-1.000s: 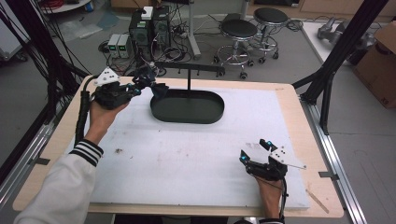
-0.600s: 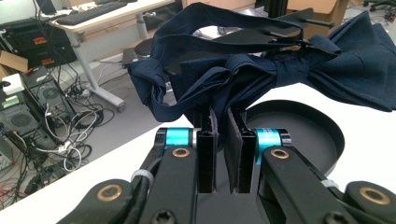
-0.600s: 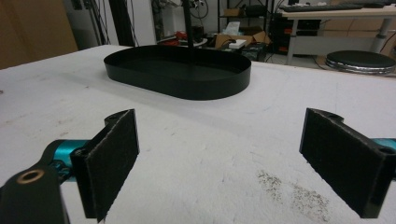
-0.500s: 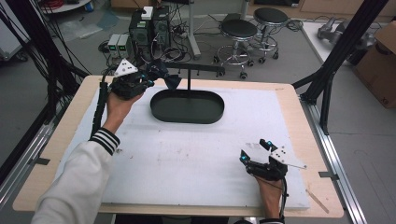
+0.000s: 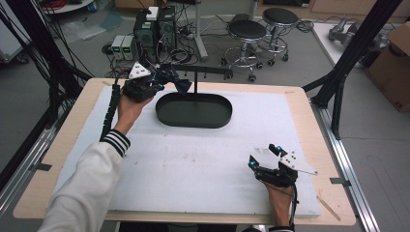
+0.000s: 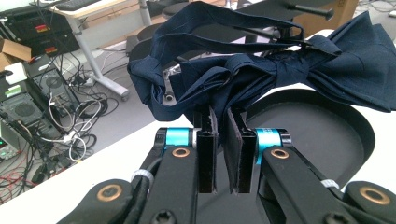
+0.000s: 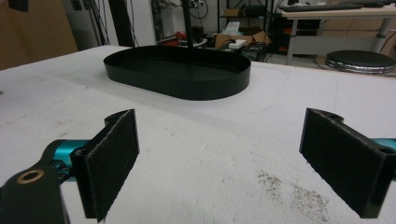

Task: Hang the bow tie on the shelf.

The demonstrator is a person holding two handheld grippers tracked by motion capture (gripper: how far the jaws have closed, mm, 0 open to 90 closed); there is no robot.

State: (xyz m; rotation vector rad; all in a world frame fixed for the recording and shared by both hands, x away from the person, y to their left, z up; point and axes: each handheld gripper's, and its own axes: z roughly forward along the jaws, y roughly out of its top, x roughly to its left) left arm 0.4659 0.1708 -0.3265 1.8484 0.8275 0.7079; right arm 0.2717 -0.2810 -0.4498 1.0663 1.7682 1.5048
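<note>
Navy bow tie (image 6: pixel 261 74) is clamped in the left gripper (image 5: pixel 162 84) at the stand's (image 5: pixel 196 72) crossbar, ten o'clock of the black tray (image 5: pixel 193 118). Best to loop its strap fully over the bar end before letting go. Right gripper (image 5: pixel 266 162) rests at five o'clock, jaws apart.

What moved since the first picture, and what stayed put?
The left gripper, clamped on the dark blue bow tie, carried it away from the person and toward the stand over the black tray. The right gripper stayed open, resting near the table's front edge.
</note>
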